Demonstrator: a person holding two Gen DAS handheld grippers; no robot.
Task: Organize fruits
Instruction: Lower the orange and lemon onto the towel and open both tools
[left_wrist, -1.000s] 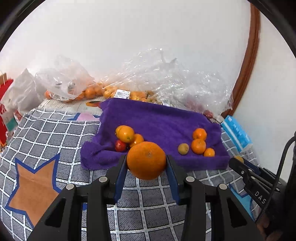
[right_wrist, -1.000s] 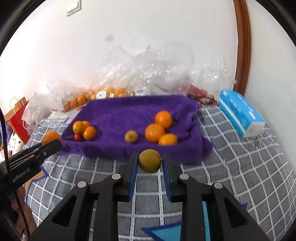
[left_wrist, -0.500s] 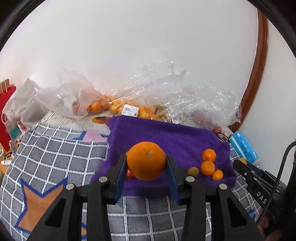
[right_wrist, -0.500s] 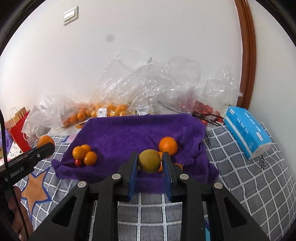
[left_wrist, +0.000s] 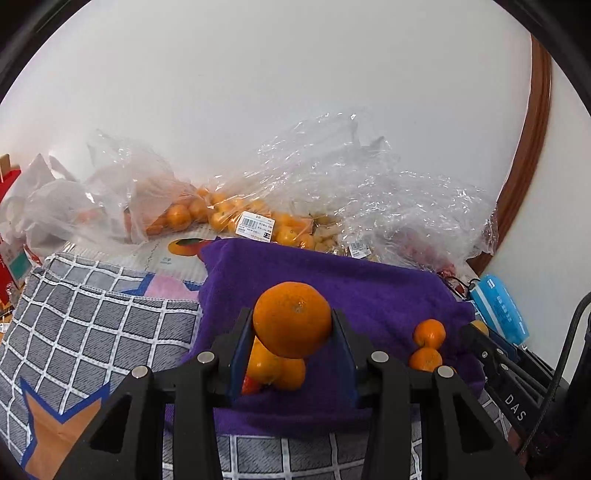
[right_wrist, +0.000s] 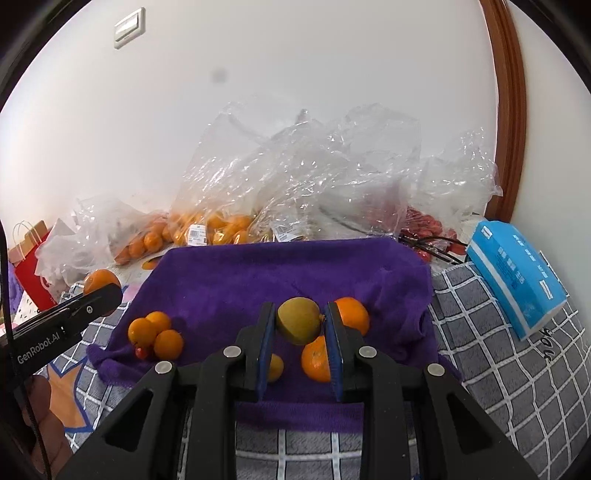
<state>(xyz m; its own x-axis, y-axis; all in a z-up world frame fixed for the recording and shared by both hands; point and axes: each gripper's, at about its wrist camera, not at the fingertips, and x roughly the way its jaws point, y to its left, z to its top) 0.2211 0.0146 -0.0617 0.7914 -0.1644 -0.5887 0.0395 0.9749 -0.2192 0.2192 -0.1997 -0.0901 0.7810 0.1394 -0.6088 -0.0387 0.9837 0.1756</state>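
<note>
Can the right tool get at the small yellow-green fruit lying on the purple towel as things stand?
Probably not yet. The right tool is already shut on a yellow-green fruit. The small fruit on the towel lies just below its left finger, with nothing else blocking it.

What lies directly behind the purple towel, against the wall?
Behind the purple towel lie crumpled clear plastic bags holding oranges and red fruit. Crinkled plastic hides whatever else is inside.
</note>
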